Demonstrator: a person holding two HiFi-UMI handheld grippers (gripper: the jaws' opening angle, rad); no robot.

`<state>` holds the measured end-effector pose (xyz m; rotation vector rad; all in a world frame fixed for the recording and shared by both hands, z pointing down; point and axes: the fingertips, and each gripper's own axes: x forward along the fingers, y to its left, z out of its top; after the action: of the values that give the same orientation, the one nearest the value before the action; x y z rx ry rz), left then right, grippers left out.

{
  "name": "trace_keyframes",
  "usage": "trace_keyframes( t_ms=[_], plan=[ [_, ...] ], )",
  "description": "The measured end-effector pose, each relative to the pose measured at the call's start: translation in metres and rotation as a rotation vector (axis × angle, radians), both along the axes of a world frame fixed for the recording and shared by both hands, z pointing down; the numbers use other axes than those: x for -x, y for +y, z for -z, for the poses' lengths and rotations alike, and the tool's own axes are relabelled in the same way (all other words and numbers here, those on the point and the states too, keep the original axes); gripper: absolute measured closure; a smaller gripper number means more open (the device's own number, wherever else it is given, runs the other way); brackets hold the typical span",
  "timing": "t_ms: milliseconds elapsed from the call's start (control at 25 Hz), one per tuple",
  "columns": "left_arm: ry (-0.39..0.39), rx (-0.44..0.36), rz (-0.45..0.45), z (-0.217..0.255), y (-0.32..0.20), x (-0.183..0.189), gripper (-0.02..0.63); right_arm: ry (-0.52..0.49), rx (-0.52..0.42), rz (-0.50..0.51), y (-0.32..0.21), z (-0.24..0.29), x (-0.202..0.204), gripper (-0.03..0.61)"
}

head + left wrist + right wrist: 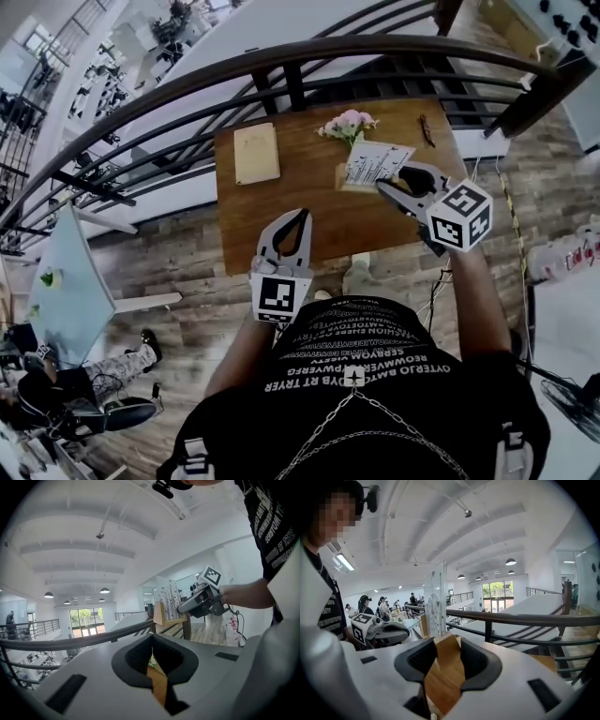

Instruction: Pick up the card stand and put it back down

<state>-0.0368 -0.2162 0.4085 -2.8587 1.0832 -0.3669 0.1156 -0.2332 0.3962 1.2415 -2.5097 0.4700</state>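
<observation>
The card stand [373,165], a wooden block carrying an upright printed card, hangs above the far right part of the brown table [281,202]. My right gripper [384,187] is shut on its wooden base [443,667], and the card [435,599] rises just beyond the jaws. In the left gripper view the stand [166,605] shows raised at the right, with the right gripper [201,603] on it. My left gripper [302,215] hovers over the table's near edge, shut, with nothing between its fingers.
A tan pad [256,153] lies at the table's far left. Pink flowers [349,124] stand at the far edge behind the stand, and a small dark object [427,129] lies at the far right. A dark curved railing [309,58] runs just beyond the table.
</observation>
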Motion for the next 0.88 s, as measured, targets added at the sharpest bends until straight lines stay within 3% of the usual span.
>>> trace_keyframes(
  t_ms=[880],
  plan=[
    [-0.018, 0.035, 0.001, -0.018, -0.038, -0.028, 0.586, -0.049, 0.089, 0.003, -0.026, -0.056, -0.020, 0.409]
  ],
)
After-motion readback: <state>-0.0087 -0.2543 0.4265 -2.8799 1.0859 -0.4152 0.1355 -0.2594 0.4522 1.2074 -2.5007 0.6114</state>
